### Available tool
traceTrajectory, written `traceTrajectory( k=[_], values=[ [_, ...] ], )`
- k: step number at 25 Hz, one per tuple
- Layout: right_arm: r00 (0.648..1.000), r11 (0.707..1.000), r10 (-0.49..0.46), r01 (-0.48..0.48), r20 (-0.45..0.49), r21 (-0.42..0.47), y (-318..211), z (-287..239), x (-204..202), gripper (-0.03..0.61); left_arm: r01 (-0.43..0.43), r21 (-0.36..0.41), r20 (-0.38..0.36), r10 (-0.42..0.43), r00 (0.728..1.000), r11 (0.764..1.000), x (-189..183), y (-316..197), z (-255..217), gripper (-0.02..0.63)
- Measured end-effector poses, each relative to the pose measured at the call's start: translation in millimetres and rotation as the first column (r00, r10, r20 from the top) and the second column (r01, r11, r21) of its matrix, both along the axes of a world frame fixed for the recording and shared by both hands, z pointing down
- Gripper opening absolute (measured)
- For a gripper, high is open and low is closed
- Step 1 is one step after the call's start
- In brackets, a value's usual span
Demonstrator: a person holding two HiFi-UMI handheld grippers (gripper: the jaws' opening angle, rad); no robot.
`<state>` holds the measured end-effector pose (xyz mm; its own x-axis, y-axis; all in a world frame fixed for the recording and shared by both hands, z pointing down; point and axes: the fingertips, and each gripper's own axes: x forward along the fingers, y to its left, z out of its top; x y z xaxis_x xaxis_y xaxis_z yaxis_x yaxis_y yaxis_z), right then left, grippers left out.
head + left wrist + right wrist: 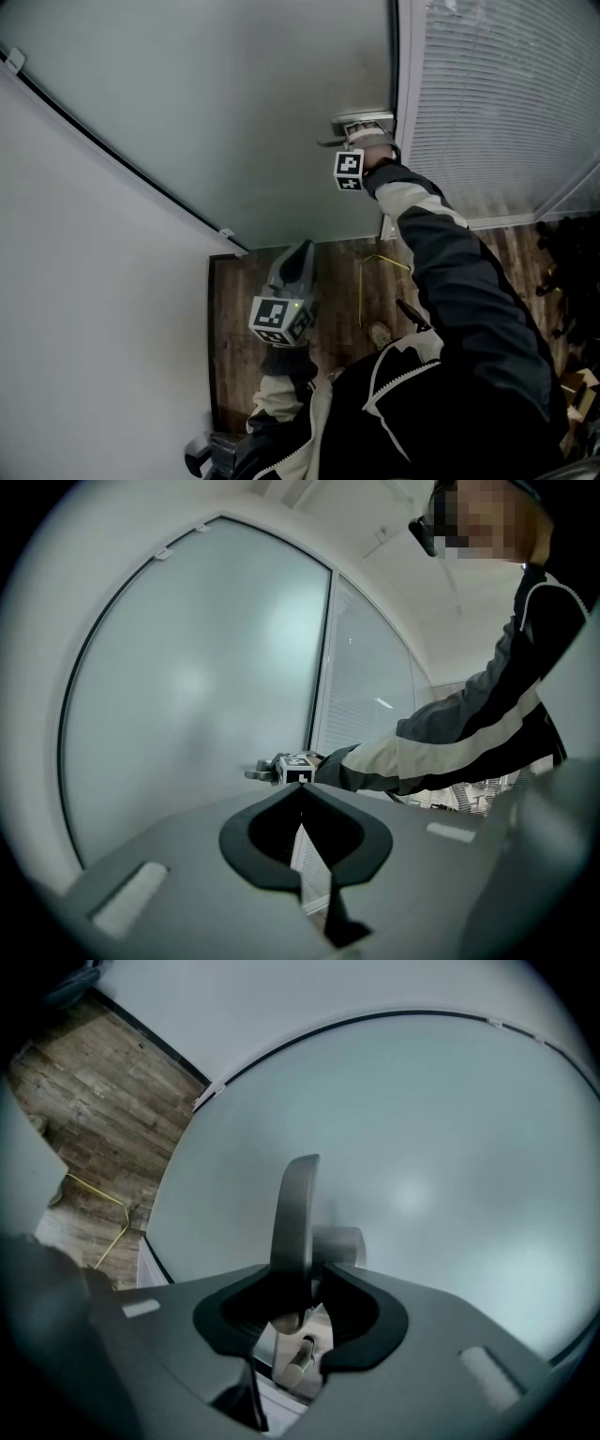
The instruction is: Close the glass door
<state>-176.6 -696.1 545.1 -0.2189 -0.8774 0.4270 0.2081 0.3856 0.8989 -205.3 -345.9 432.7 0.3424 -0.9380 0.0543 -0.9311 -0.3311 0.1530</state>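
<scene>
Right gripper view, centre: right gripper (309,1283) clamps the handle (293,1213) to swing the glass door (422,1129) closed; left gripper (300,794) hangs shut, empty.

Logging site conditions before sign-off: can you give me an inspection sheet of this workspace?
Surface: wood-plank floor.
Job's things: frosted glass door; metal door handle near its edge.
Clutter: dark items and a cardboard box at the right edge of the head view.
Grippers: right gripper, jaws shut on the door handle; left gripper, jaws together, empty, away from the door.
Cables: thin yellow cable or wire lying on the floor.
Surroundings: white wall left of the door, window blinds right of it.
</scene>
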Motion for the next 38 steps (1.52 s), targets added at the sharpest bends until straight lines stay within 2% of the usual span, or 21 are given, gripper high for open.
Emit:
traceTrajectory(
  k=[10, 14, 18, 21, 22, 23, 24, 26, 28, 29, 31, 33, 34, 36, 38],
  values=[
    [1.0, 1.0, -0.002, 0.002, 0.024, -0.007, 1.6, 3.6, -1.4, 0.137, 0.011, 0.002, -0.004, -0.011, 1.0, 1.0, -5.3, 11.1, 11.8, -0.001],
    [0.999, 1.0, -0.007, 0.008, 0.033, -0.03, -3.9, -2.8, -3.2, 0.14, 0.015, -0.009, -0.009, -0.015, 1.0, 1.0, -1.9, 3.7, 1.1, -0.001],
    [0.991, 0.997, 0.018, -0.008, 0.131, -0.076, 3.9, -9.6, 0.9, 0.207, 0.022, -0.013, 0.008, -0.022, 1.0, 1.0, -5.7, -1.7, 8.2, 0.0],
    [0.96, 0.992, 0.001, 0.034, 0.281, -0.12, 29.8, -22.8, -4.1, 0.199, 0.033, -0.014, 0.023, -0.033, 0.999, 0.999, -17.3, -12.4, 9.0, -0.001],
    [0.932, 0.986, 0.002, 0.058, 0.363, -0.154, 43.5, -31.1, -8.6, 0.19, 0.037, -0.004, 0.025, -0.037, 0.999, 0.999, -21.3, -17.9, 6.7, 0.0],
    [0.888, 0.976, 0.014, 0.087, 0.459, -0.198, 59.8, -41.4, -12.6, 0.173, 0.041, 0.008, 0.028, -0.041, 0.999, 0.999, -24.4, -24.0, 4.3, -0.001],
    [0.828, 0.96, 0.041, 0.122, 0.56, -0.251, 78.6, -52.9, -15.7, 0.152, 0.042, 0.015, 0.033, -0.043, 0.999, 0.999, -26.3, -30.2, 2.3, 0.0],
    [0.672, 0.912, 0.123, 0.213, 0.73, -0.35, 120.6, -77.2, -18.3, 0.14, 0.045, 0.024, 0.039, -0.046, 0.998, 0.999, -26.9, -41.2, -3.9, -0.001],
    [0.521, 0.866, 0.197, 0.305, 0.831, -0.397, 161.0, -98.6, -14.6, 0.135, 0.049, 0.048, 0.047, -0.052, 0.998, 0.998, -24.3, -50.9, -15.4, 0.0],
    [0.459, 0.85, 0.223, 0.341, 0.86, -0.402, 179.5, -106.8, -9.7, 0.12, 0.048, 0.06, 0.049, -0.051, 0.997, 0.997, -21.2, -55.0, -20.0, -0.001],
    [0.36, 0.831, 0.267, 0.384, 0.894, -0.402, 214.0, -117.8, 3.8, 0.101, 0.032, 0.074, 0.045, -0.036, 0.998, 0.997, -12.2, -60.6, -24.9, 0.0],
    [0.282, 0.822, 0.308, 0.403, 0.909, -0.404, 244.2, -124.7, 15.4, 0.075, 0.016, 0.08, 0.04, -0.019, 0.999, 0.997, -4.8, -63.8, -26.5, -0.001],
    [0.254, 0.82, 0.322, 0.406, 0.912, -0.402, 256.6, -126.9, 18.9, 0.049, 0.009, 0.081, 0.038, -0.012, 0.999, 0.997, -2.5, -64.9, -26.9, 0.0],
    [0.222, 0.822, 0.334, 0.407, 0.916, -0.398, 274.0, -129.5, 23.1, 0.005, 0.001, 0.087, 0.029, -0.003, 1.0, 0.996, 1.5, -66.3, -28.8, 0.0],
    [0.211, 0.829, 0.338, 0.395, 0.917, -0.397, 280.8, -128.9, 27.9, 0.003, -0.009, 0.093, 0.026, 0.006, 1.0, 0.996, 6.6, -66.9, -29.9, 0.0]
  ],
)
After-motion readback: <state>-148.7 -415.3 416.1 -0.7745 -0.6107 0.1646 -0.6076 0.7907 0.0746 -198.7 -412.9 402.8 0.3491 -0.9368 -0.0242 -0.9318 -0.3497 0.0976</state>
